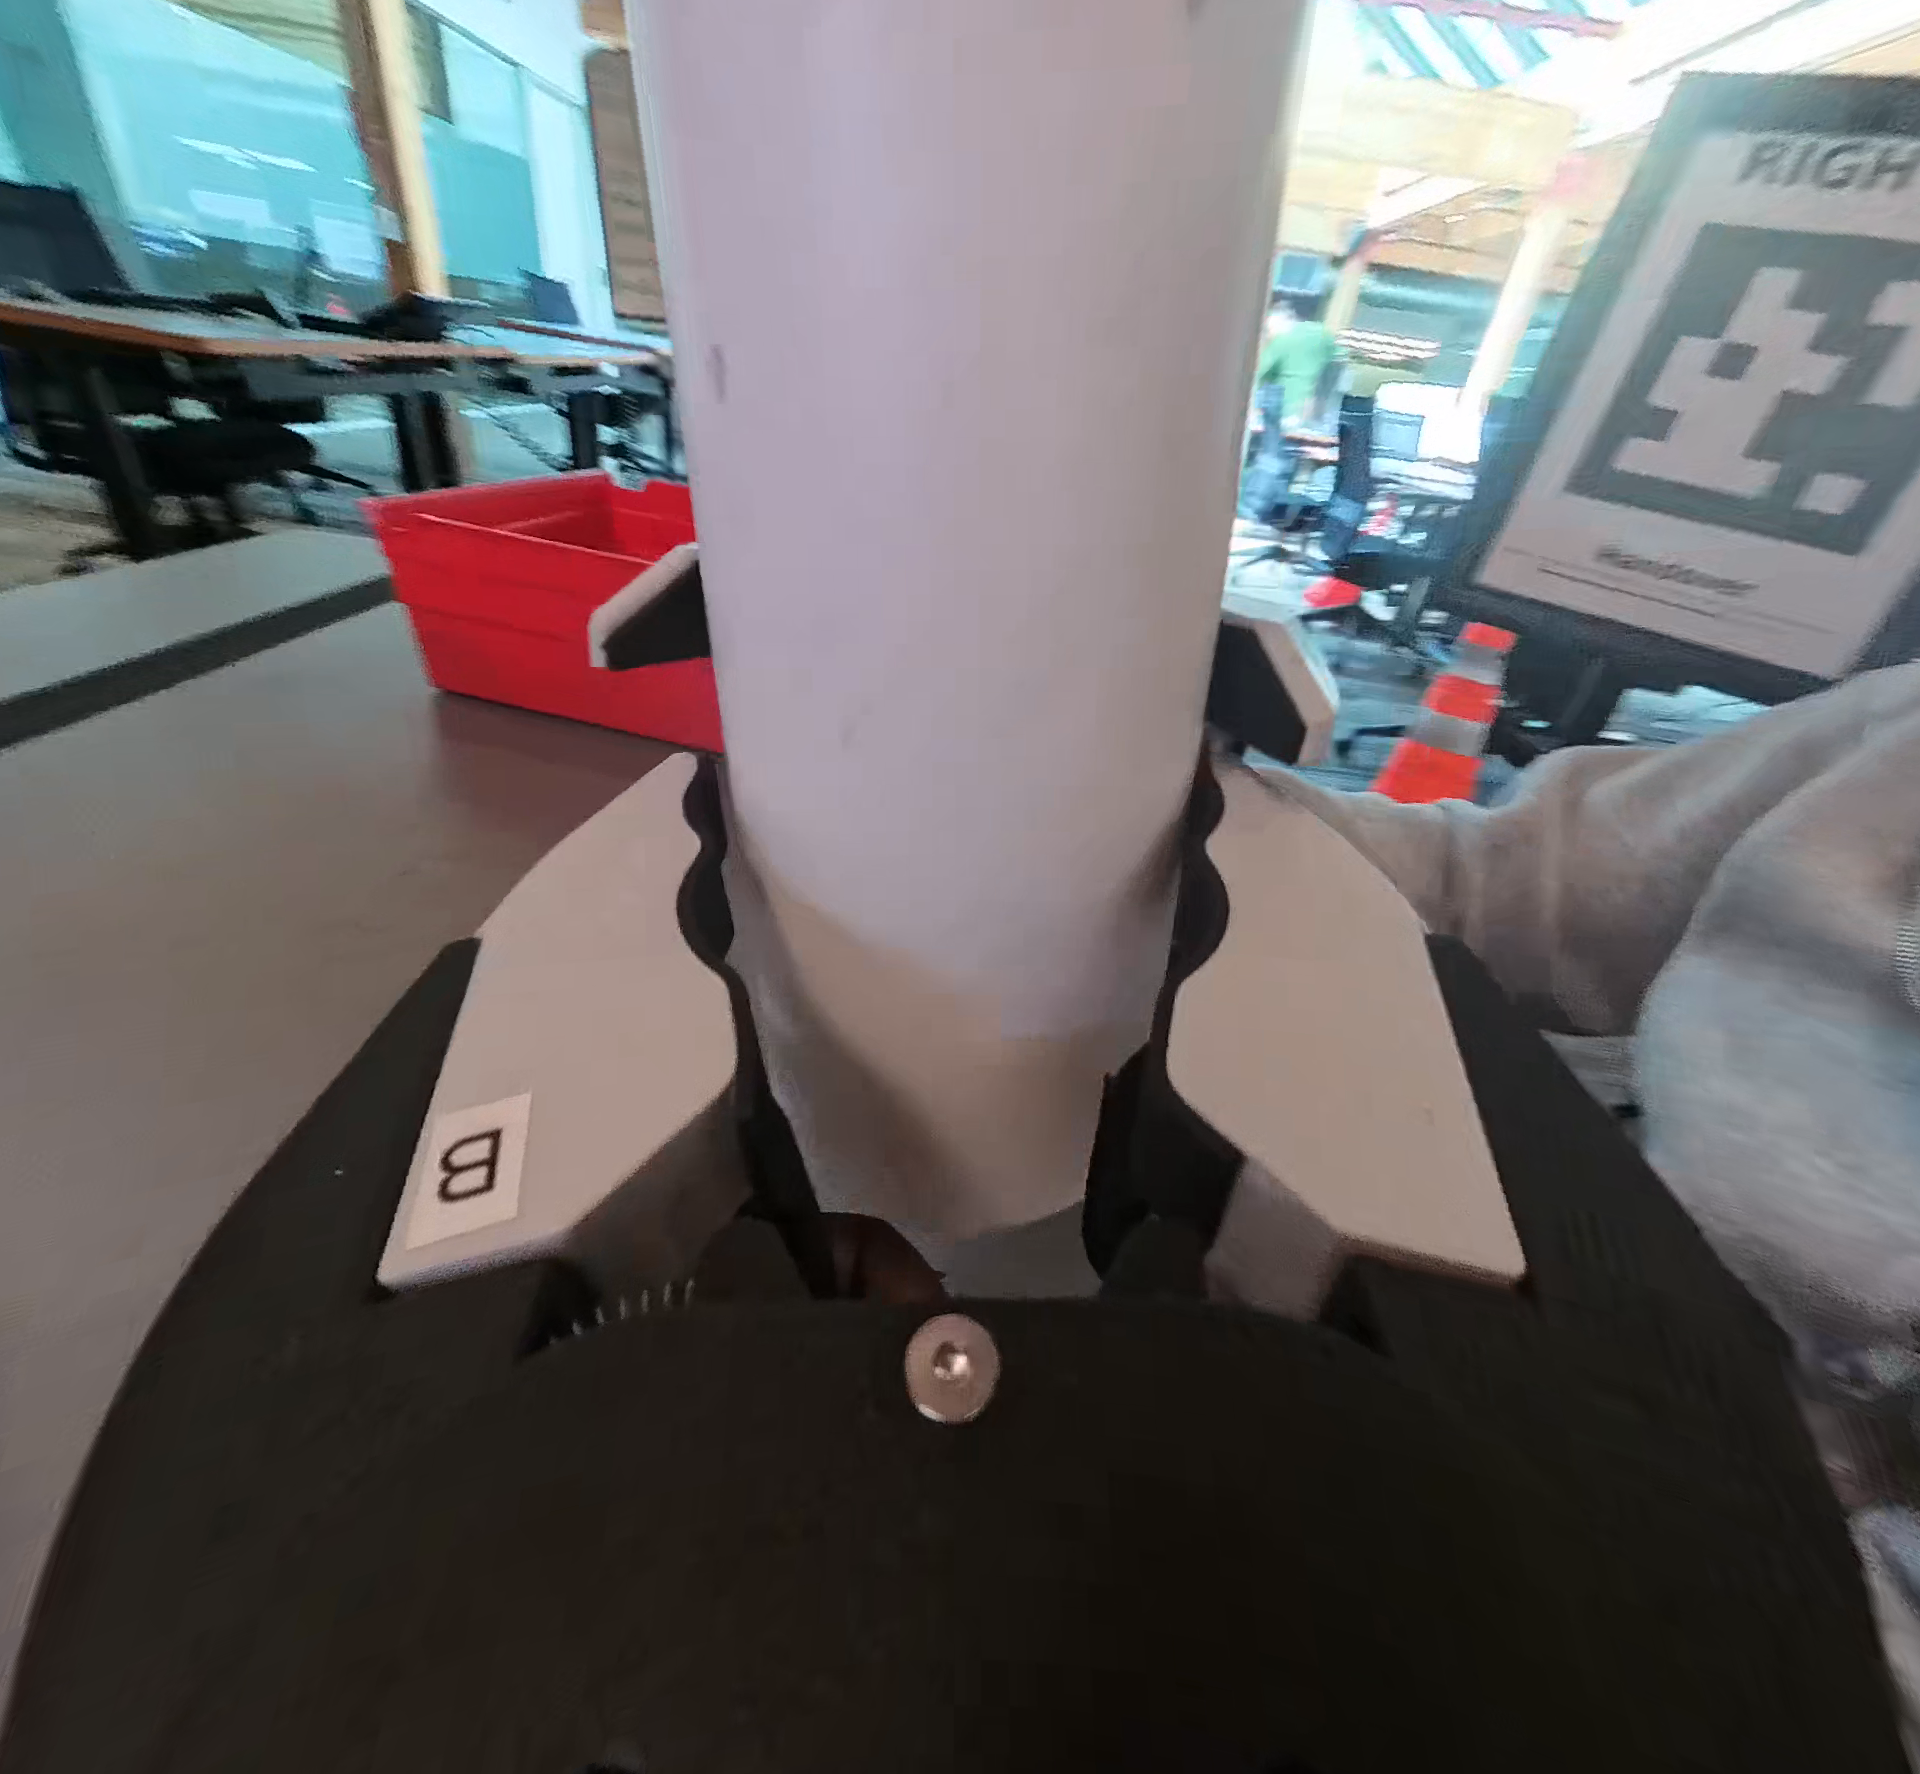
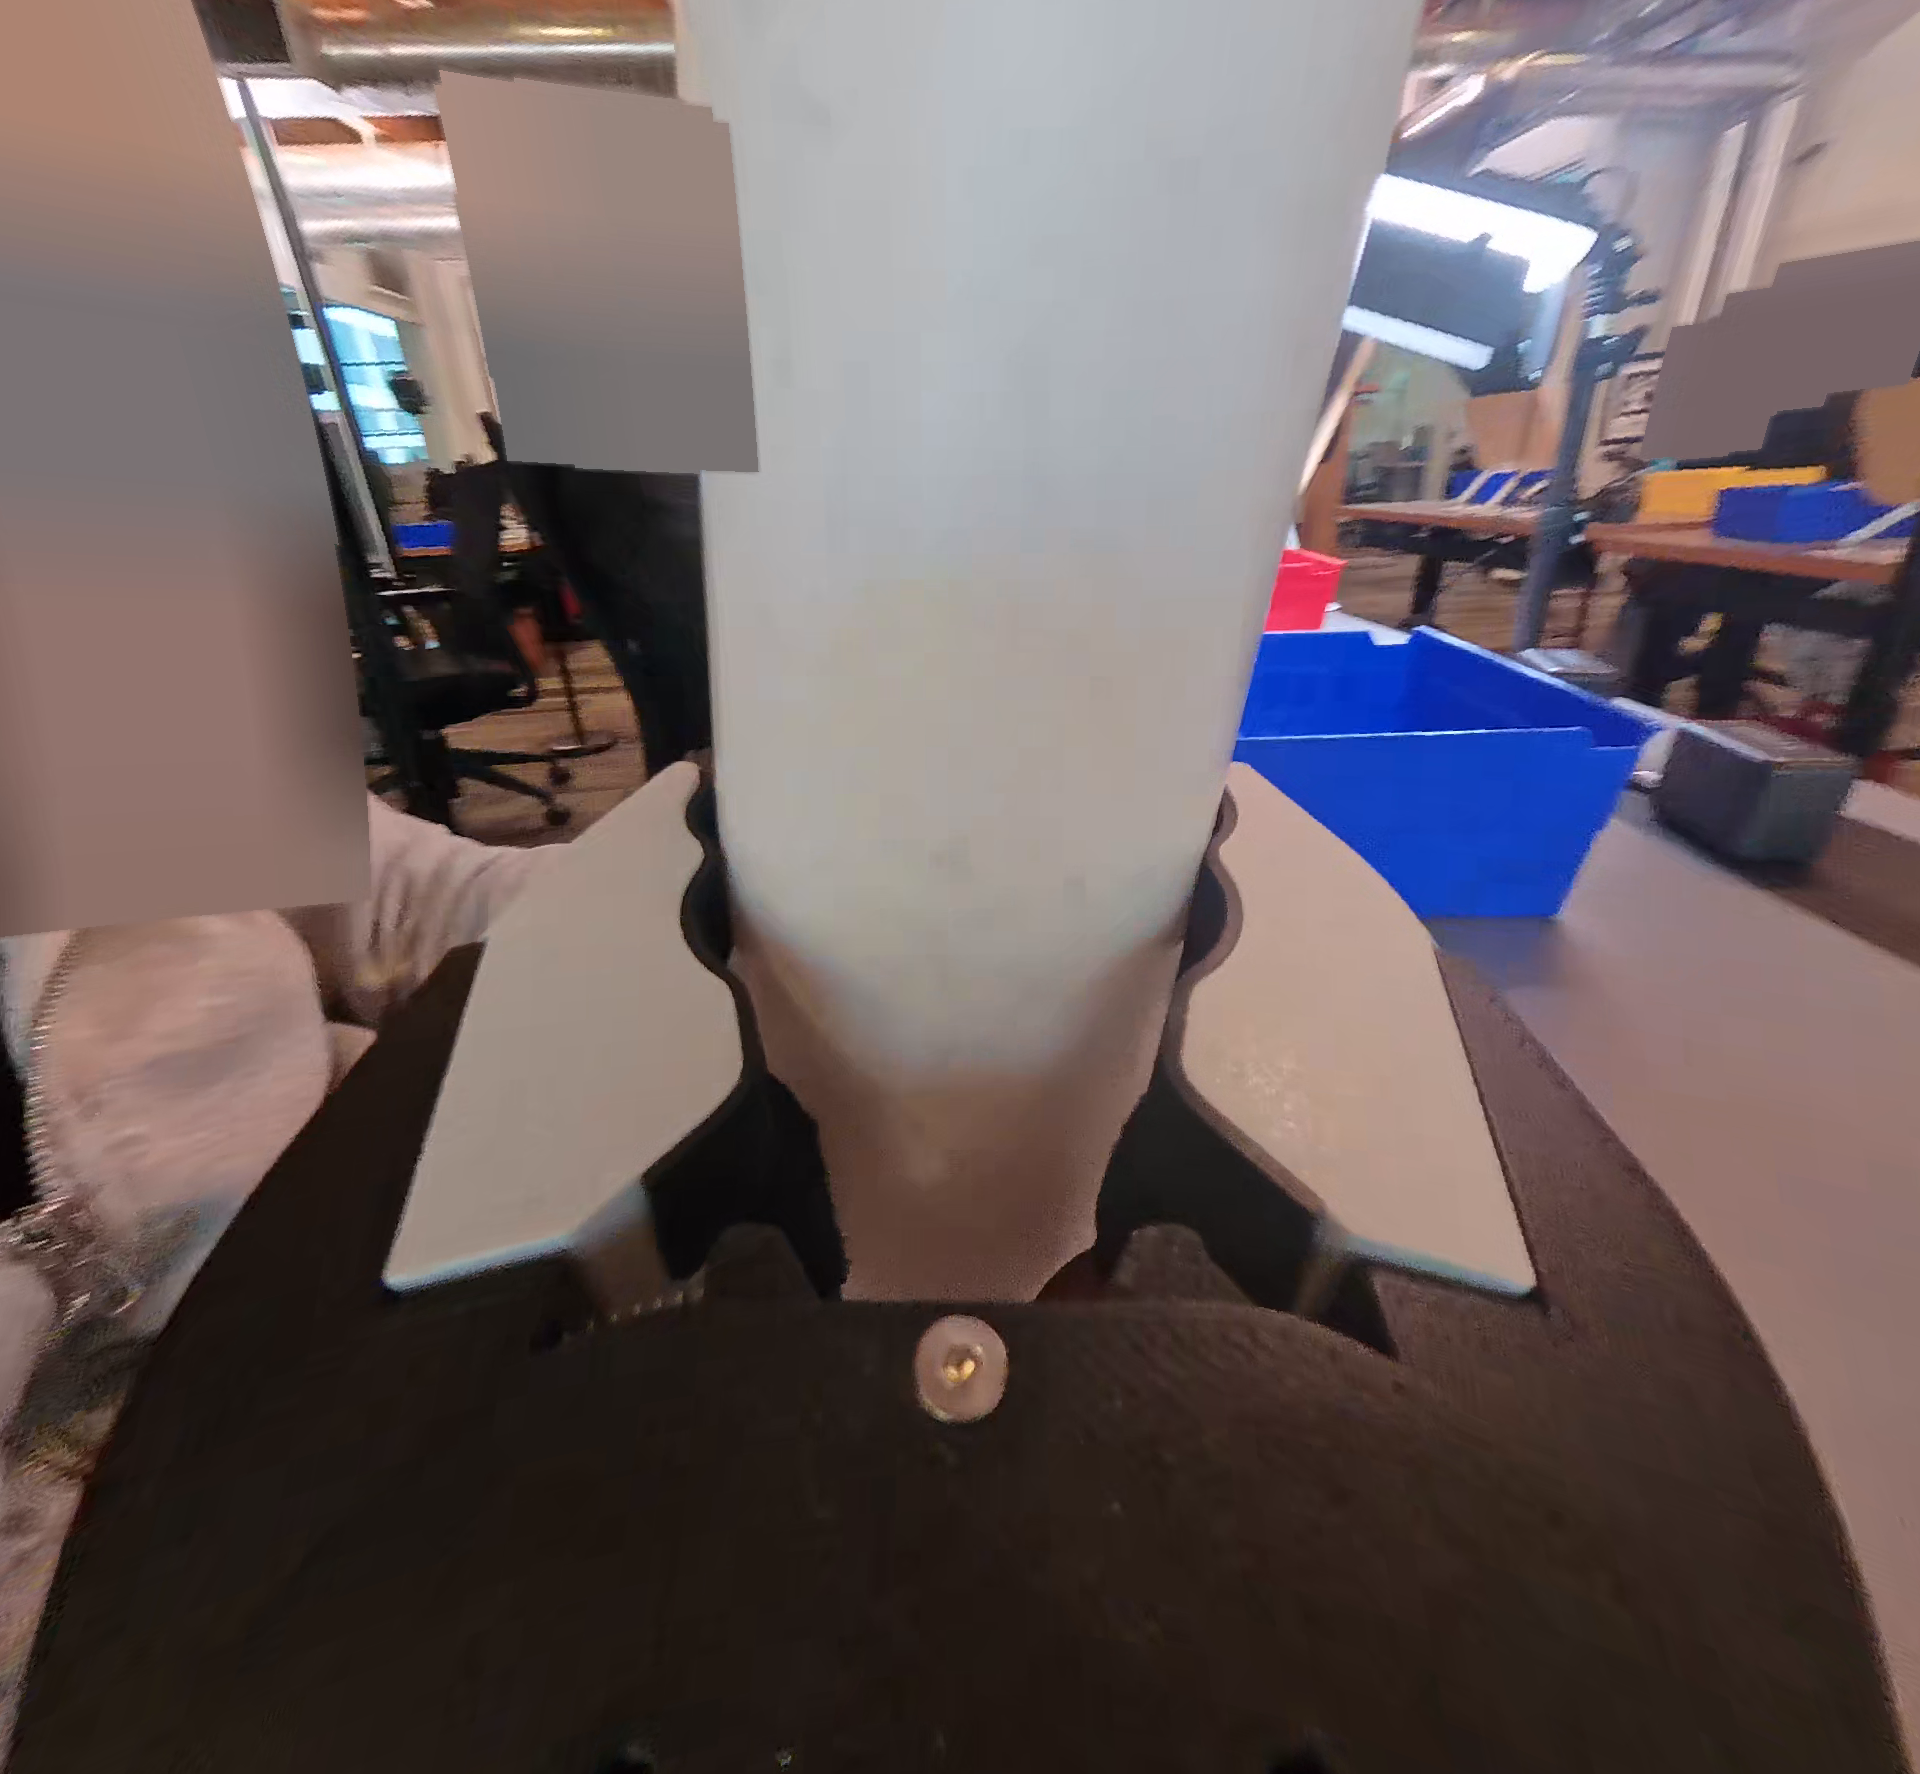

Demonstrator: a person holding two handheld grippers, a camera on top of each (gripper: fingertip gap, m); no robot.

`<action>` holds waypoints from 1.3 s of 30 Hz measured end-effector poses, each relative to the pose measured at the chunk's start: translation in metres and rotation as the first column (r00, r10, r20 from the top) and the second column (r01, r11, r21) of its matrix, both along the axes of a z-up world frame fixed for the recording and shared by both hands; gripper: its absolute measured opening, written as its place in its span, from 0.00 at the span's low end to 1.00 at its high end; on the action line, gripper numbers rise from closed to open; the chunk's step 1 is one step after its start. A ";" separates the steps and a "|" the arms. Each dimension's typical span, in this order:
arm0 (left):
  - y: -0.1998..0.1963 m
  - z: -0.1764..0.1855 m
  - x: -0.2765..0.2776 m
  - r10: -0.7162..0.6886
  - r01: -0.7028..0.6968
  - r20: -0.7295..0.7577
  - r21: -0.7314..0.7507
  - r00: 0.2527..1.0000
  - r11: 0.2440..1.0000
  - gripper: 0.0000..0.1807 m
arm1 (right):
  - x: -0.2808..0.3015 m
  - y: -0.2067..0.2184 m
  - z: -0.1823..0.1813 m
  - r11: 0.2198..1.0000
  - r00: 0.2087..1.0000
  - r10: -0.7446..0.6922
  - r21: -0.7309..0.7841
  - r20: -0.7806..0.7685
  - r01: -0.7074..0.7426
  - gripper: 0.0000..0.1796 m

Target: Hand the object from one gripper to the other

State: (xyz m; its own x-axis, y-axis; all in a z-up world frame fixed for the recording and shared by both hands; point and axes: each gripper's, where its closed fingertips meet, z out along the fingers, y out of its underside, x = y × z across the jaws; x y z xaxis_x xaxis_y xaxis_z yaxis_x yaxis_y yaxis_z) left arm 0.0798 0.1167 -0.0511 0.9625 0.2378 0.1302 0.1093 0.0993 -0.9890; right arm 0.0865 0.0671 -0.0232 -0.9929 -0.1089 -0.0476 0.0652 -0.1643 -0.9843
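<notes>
While the left tool (image 1: 951,851) clamps the white tube (image 1: 966,374), the right tool (image 2: 961,851) grips it too.

Bright daylight pours from skylights at one o'clock in the left wrist view, while both wide-angle pictures show motion blur and bent edges, sharpest near six o'clock.

My right tool (image 2: 961,851) grips a tall, smooth white plastic cylinder (image 2: 1029,436) between both grey fingers (image 2: 582,1028), pads pressed against its sides. Beyond it, an open blue plastic bin (image 2: 1455,789) rests on the grey tabletop (image 2: 1704,1028).
</notes>
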 end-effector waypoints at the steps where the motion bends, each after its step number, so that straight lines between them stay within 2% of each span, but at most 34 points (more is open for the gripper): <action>1: -0.001 0.001 -0.002 0.034 -0.034 -0.032 -0.008 0.999 0.999 0.47 | -0.003 0.001 0.001 1.000 1.000 -0.029 -0.011 -0.011 0.028 0.49; 6: 0.000 -0.006 -0.007 0.125 -0.144 -0.174 -0.100 0.977 0.985 0.46 | -0.010 0.005 0.007 0.993 0.996 -0.091 -0.073 -0.009 0.090 0.49; 10: -0.002 -0.001 -0.004 0.112 -0.131 -0.194 -0.087 0.975 0.988 0.45 | -0.008 0.005 0.009 0.993 0.995 -0.092 -0.079 -0.029 0.089 0.49; 13: -0.002 0.005 0.005 0.029 -0.034 -0.138 -0.030 0.990 0.999 0.45 | -0.001 0.010 0.015 0.994 1.000 0.008 -0.109 0.018 -0.006 0.48; 16: 0.001 0.008 0.018 -0.106 0.107 -0.042 0.023 0.993 0.994 0.45 | 0.003 0.013 0.020 0.986 0.994 0.090 -0.144 0.065 -0.080 0.56; 18: 0.005 0.004 0.028 -0.209 0.208 0.036 0.031 0.977 0.978 0.45 | 0.010 0.010 0.017 0.986 0.990 0.129 -0.114 0.051 -0.122 0.59; 21: 0.005 0.003 0.031 -0.265 0.260 0.100 0.058 0.959 0.964 0.45 | 0.019 0.009 0.014 0.982 0.985 0.171 -0.088 0.034 -0.168 0.54; 25: 0.004 0.003 0.024 -0.215 0.210 0.104 0.053 0.971 0.976 0.45 | 0.014 0.010 0.014 0.985 0.986 0.158 -0.085 0.051 -0.153 0.53; 27: 0.001 0.002 0.012 -0.124 0.121 0.086 0.044 0.989 0.992 0.45 | 0.004 0.011 0.014 0.995 0.998 0.065 -0.083 0.018 -0.063 0.52; 31: -0.004 0.003 -0.003 0.067 -0.069 -0.089 -0.020 0.994 0.997 0.48 | -0.009 0.014 0.018 0.990 0.994 -0.095 -0.109 -0.044 0.090 0.52; 36: 0.001 -0.014 -0.013 0.192 -0.259 -0.313 -0.190 0.930 0.947 0.49 | -0.020 0.009 0.009 0.983 0.984 -0.173 -0.073 -0.045 0.169 0.53; 39: -0.001 -0.014 -0.013 0.191 -0.256 -0.298 -0.195 0.935 0.947 0.48 | -0.021 0.007 0.007 0.979 0.978 -0.196 -0.067 -0.070 0.191 0.53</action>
